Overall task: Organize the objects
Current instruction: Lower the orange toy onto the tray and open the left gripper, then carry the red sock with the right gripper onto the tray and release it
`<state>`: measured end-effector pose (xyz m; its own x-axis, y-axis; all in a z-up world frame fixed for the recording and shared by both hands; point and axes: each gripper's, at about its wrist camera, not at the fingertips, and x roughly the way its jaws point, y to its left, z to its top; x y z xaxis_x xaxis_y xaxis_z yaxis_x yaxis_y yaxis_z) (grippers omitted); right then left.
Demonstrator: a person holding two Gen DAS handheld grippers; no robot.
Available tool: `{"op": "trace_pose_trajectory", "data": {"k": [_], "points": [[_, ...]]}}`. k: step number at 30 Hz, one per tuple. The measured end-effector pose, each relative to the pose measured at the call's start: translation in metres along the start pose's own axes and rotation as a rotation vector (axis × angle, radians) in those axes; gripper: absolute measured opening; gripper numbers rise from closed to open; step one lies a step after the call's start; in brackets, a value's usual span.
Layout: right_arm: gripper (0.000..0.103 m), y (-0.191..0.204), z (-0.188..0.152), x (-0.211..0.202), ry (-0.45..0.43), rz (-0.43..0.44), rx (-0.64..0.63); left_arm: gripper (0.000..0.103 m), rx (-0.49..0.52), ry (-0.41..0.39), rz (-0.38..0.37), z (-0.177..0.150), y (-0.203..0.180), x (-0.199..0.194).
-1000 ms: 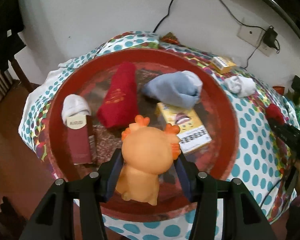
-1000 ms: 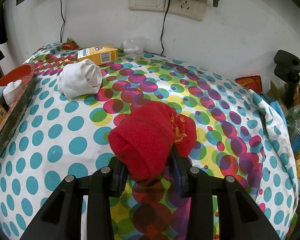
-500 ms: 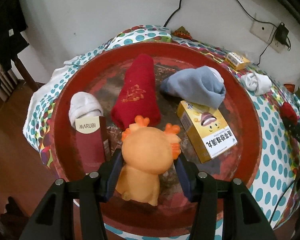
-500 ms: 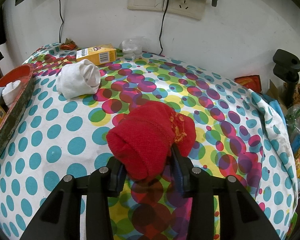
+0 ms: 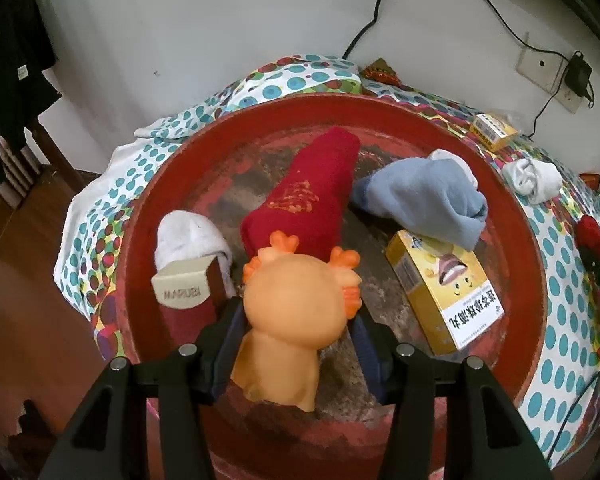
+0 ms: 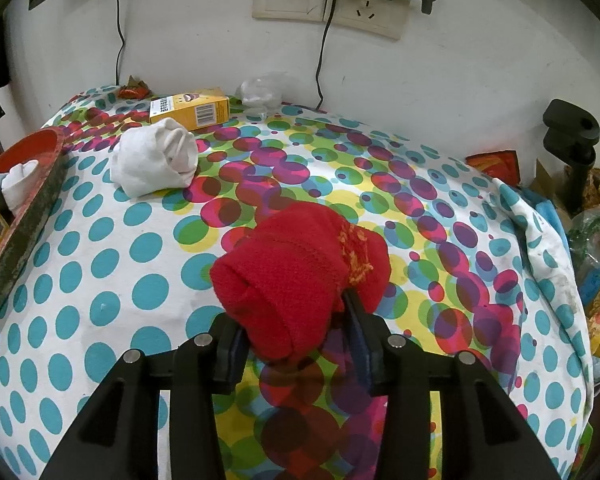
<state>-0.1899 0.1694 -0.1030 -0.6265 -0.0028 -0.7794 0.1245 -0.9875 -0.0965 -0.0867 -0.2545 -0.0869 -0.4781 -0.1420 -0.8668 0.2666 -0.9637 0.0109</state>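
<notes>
My left gripper (image 5: 298, 314) is shut on an orange toy figure (image 5: 288, 356), held just above the near part of the round red tray (image 5: 324, 102). In the tray lie a dark red sock (image 5: 312, 204), a blue sock (image 5: 420, 200), a white sock (image 5: 188, 236), a maroon box (image 5: 184, 296) and a yellow box (image 5: 444, 292). My right gripper (image 6: 292, 320) has a rolled red sock (image 6: 296, 272) between its jaws on the dotted tablecloth. Those jaws are opening, with the pads still against the sock.
A white sock (image 6: 156, 160) and a small yellow box (image 6: 192, 108) lie on the cloth near the wall. The tray's rim (image 6: 32, 216) is at the left edge of the right wrist view. A black clamp (image 6: 572, 140) and bags crowd the table's right end. Cables hang from wall sockets.
The left gripper has carried the toy forward and a little lower over the tray, which now looms larger. The right gripper's jaws have widened slightly around the red sock.
</notes>
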Motion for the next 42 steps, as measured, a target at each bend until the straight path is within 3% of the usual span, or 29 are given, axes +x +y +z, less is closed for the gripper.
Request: {"op": "trace_pose_trajectory", "data": {"k": [12, 15, 22, 35, 42], "points": [[0.042, 0.002, 0.000, 0.000, -0.001, -0.006, -0.003, 0.056, 0.037, 0.014, 0.031, -0.001, -0.005, -0.004], [0.042, 0.000, 0.000, 0.000, 0.000, -0.004, 0.000, 0.063, 0.068, 0.001, 0.038, -0.001, -0.011, -0.012], [0.042, 0.001, 0.000, -0.001, -0.001, -0.009, -0.004, 0.064, 0.140, -0.045, 0.091, -0.008, -0.022, -0.028], [0.041, 0.002, 0.001, -0.002, 0.001, -0.050, 0.013, 0.064, 0.153, -0.058, 0.044, -0.032, -0.018, -0.049], [0.031, 0.014, -0.002, -0.008, 0.004, -0.064, 0.067, 0.064, 0.129, -0.073, 0.040, -0.046, -0.002, -0.060]]}}
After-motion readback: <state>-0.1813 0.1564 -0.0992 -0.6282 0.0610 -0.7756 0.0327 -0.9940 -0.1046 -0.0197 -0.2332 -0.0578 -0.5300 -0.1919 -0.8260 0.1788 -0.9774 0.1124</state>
